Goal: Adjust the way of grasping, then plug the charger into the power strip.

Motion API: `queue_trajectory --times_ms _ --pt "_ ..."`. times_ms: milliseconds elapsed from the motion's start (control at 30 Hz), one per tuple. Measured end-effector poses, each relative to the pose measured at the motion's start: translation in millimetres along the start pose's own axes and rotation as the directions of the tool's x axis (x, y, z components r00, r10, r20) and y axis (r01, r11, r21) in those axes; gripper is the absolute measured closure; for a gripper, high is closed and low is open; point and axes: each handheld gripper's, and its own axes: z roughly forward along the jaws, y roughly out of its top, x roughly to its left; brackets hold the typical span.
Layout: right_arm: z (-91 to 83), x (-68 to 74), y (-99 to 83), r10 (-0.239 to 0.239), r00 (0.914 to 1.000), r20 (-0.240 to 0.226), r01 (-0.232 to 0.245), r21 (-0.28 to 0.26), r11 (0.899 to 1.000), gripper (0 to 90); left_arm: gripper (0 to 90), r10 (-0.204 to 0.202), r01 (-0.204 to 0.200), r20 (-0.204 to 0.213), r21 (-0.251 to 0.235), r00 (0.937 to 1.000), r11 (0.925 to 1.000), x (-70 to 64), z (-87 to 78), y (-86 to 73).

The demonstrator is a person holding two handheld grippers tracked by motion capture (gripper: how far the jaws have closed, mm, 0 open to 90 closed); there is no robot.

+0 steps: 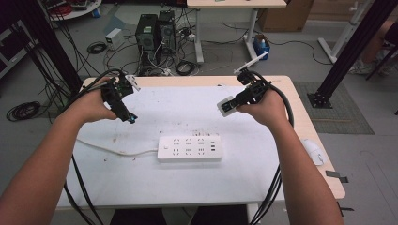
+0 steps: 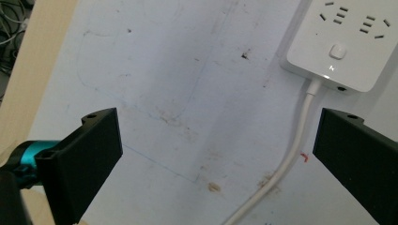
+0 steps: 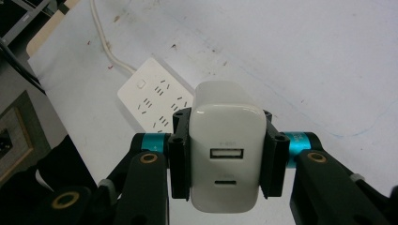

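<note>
At the near edge of the table [image 1: 141, 187], two bare forearms come in from below, dark cables trailing off each side. The tabletop is covered by a white sheet, scuffed with brown stains and faint pencil lines; pale wood shows along its far and right edges. A white power strip [image 1: 189, 148] lies flat near the middle, its white cord [image 1: 112, 150] running off to the left. Above the sheet to the left, the left gripper [image 1: 132, 118] hangs with jaws spread wide, nothing between them; in the left gripper view the strip's switch end and cord sit just ahead. To the right, the right gripper [image 1: 226, 107] is raised off the surface, jaws clamped on both sides of a white USB charger [image 3: 225, 154], port face toward the camera riding on it, well apart from the strip below. A white mouse [image 1: 313, 151] rests on the bare wood at the right edge. Beyond the table: grey floor, a tangle of cables, two black computer towers [image 1: 156, 32], the legs of a second desk [image 1: 225, 33], black frame posts on both sides, and a cardboard box [image 1: 284, 14] far back.
</note>
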Motion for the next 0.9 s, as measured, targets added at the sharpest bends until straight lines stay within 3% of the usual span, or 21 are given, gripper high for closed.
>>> queue_trajectory --times_ms 333,400,533,733,900 --pt "-0.8 4.8 6.3 -0.014 0.9998 0.016 0.014 0.024 1.0 62.3 1.7 0.01 -0.01 0.011 0.037 0.9999 0.9993 1.0 7.8 -0.1" --pt "0.1 5.3 7.3 -0.016 0.9998 0.013 0.015 0.028 0.999 62.3 1.7 -0.006 0.004 0.027 0.039 0.9996 0.9992 0.9 9.6 -0.3" --pt "3.2 5.4 8.7 -0.024 0.9996 0.012 0.023 0.034 0.999 62.3 1.7 0.01 -0.012 0.05 0.028 0.9987 0.9995 -1.8 13.3 1.0" --pt "15.2 7.1 12.9 -0.043 0.9989 0.02 0.041 0.083 0.996 62.3 1.7 0.021 -0.023 0.055 0.03 0.9983 0.9993 -6.4 22.3 -0.4" --pt "31.8 13.1 19.4 -0.097 0.9952 0.006 0.095 0.147 0.984 62.3 1.7 0.006 -0.007 0.061 0.02 0.9981 0.9998 -8.7 28.7 -7.0"
